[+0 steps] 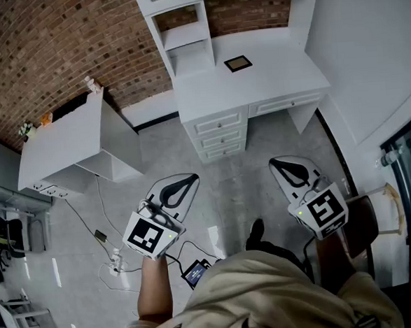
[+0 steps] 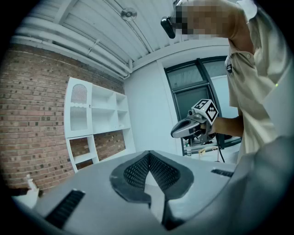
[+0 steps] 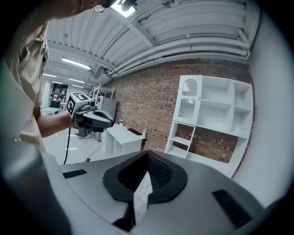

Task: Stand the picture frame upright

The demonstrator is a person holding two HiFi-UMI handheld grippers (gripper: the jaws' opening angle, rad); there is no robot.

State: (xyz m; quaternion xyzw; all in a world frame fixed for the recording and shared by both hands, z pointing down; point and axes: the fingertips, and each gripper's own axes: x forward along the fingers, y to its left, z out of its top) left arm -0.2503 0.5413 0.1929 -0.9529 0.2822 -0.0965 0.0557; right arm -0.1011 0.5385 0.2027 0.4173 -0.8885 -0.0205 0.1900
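The picture frame point(image 1: 238, 63), small with a dark border, lies flat on the white desk point(image 1: 270, 85) at the far side of the room. Both grippers hang over the grey floor, well short of the desk. My left gripper point(image 1: 184, 184) is shut with nothing between its pads, and its tips point(image 2: 148, 153) meet in its own view. My right gripper point(image 1: 284, 165) is likewise shut and empty, its tips point(image 3: 148, 154) pressed together. Neither gripper view shows the frame; each shows the white shelf unit point(image 2: 96, 124) point(image 3: 209, 114) above the desk.
A white side cabinet point(image 1: 63, 138) with a small bottle point(image 1: 91, 83) stands at the left against the brick wall. Cables and a power strip point(image 1: 114, 261) lie on the floor by my left gripper. A dark chair point(image 1: 364, 222) is at the right. The desk has drawers point(image 1: 221, 134).
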